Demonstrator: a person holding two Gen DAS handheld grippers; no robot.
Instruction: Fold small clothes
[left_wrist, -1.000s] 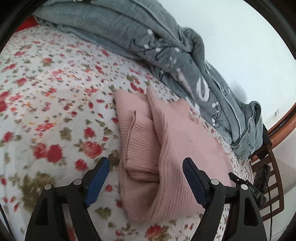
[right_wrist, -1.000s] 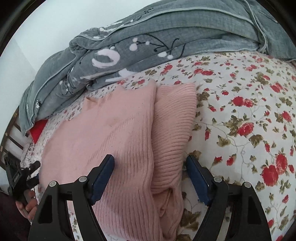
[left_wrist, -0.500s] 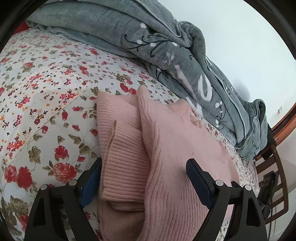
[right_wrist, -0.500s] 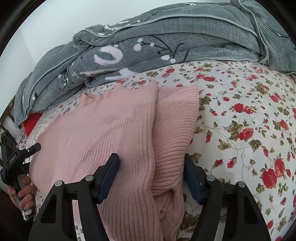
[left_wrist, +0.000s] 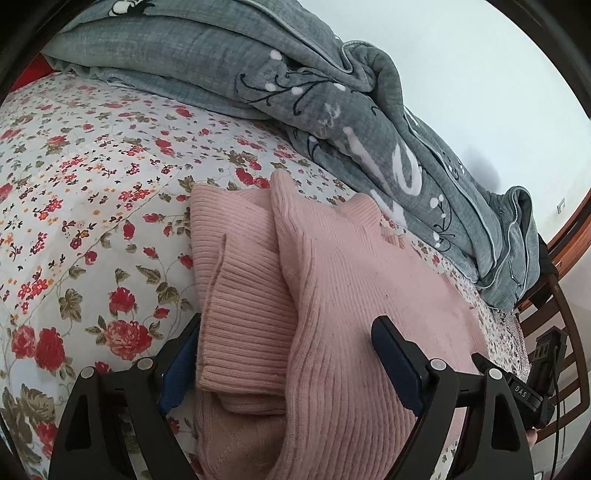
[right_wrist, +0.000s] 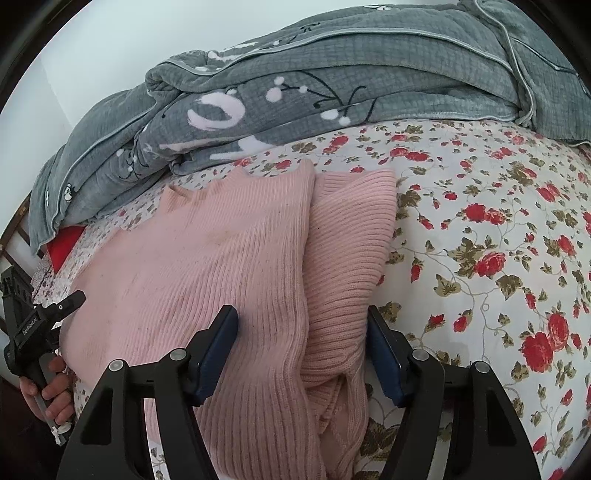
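Note:
A pink ribbed knit sweater (left_wrist: 332, 295) lies partly folded on the flowered bedsheet (left_wrist: 92, 203), one sleeve laid along its side. My left gripper (left_wrist: 288, 362) is open, its jaws on either side of the folded sleeve and the body edge at one end. My right gripper (right_wrist: 303, 350) is open too, its jaws either side of the sleeve fold of the sweater (right_wrist: 221, 258) at the other end. Its jaws stand narrower than the left's. The other hand-held gripper shows at the left edge of the right wrist view (right_wrist: 33, 332).
A rumpled grey quilt (left_wrist: 295, 92) with white and black print lies along the far side of the bed, also in the right wrist view (right_wrist: 332, 81). A wooden chair (left_wrist: 561, 314) stands beyond the bed's end. A pale wall is behind.
Both grippers have moved forward and down onto the sweater, so the cloth now sits between their jaws. The right jaws have narrowed a little.

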